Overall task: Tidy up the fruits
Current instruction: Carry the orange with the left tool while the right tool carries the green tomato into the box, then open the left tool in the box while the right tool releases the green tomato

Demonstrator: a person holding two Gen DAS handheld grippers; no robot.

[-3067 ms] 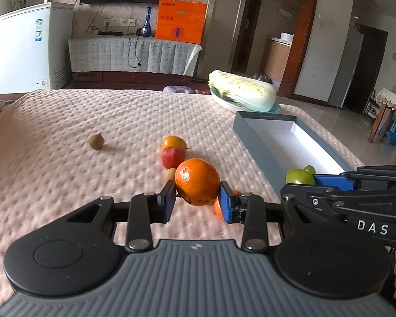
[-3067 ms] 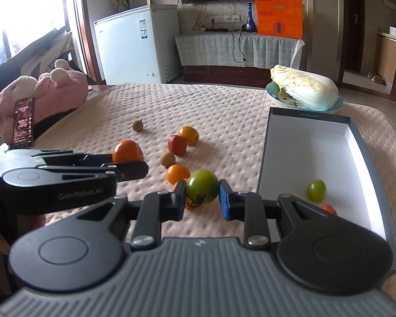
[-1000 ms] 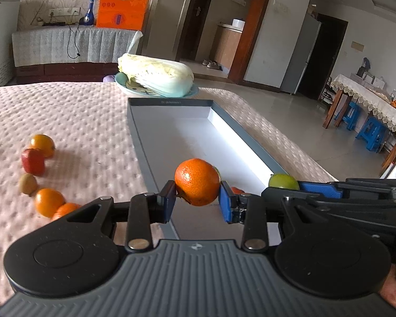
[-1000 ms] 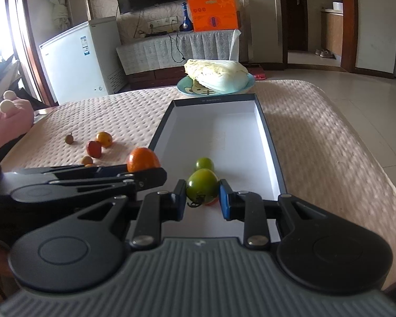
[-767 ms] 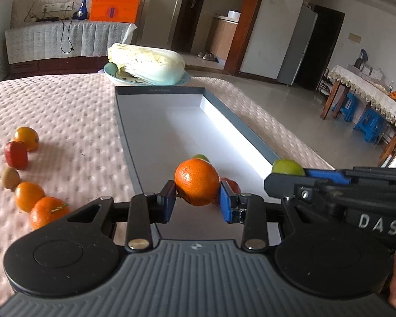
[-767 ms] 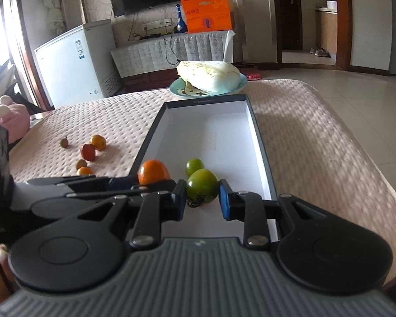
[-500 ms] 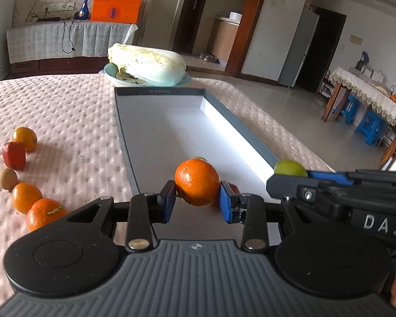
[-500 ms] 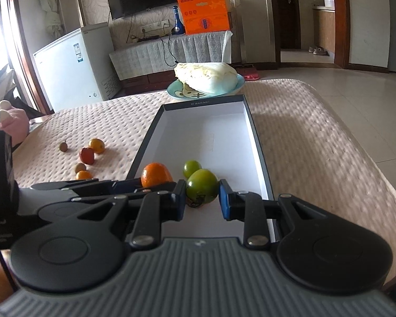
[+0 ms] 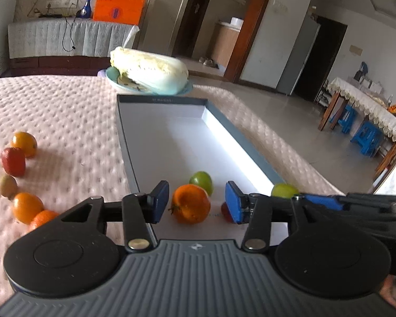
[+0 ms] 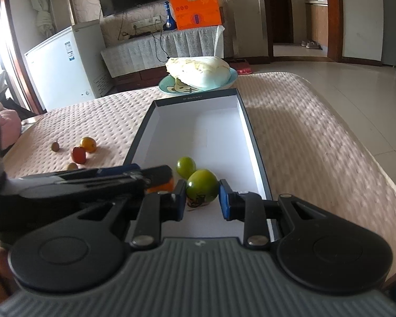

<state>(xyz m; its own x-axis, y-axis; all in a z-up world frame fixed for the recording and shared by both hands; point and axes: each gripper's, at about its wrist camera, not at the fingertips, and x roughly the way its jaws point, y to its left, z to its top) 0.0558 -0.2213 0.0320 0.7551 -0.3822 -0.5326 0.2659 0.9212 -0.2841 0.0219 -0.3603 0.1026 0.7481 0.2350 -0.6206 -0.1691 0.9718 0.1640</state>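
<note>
Left gripper hangs over the near end of the box, its jaws opening — the orange sits between the blue pads with a clear gap on either side, resting on the box floor and free of both. Right gripper, just beside it, pinches a green tomato firmly between its pads above the same end of the box.

Under everything lies the pink quilted cover, and on it the long grey box with its white floor. Beyond the box's far end a cabbage rests on a light blue plate.

Inside the box, just behind the orange, is a smaller green tomato; a small red fruit shows partly behind the left gripper's right pad (too hidden to name).

Out on the cover, well to the left of the box, the other fruits lie in a loose curve — two orange ones touching at the near end, a small brown one, a red one and a yellow-orange one.
</note>
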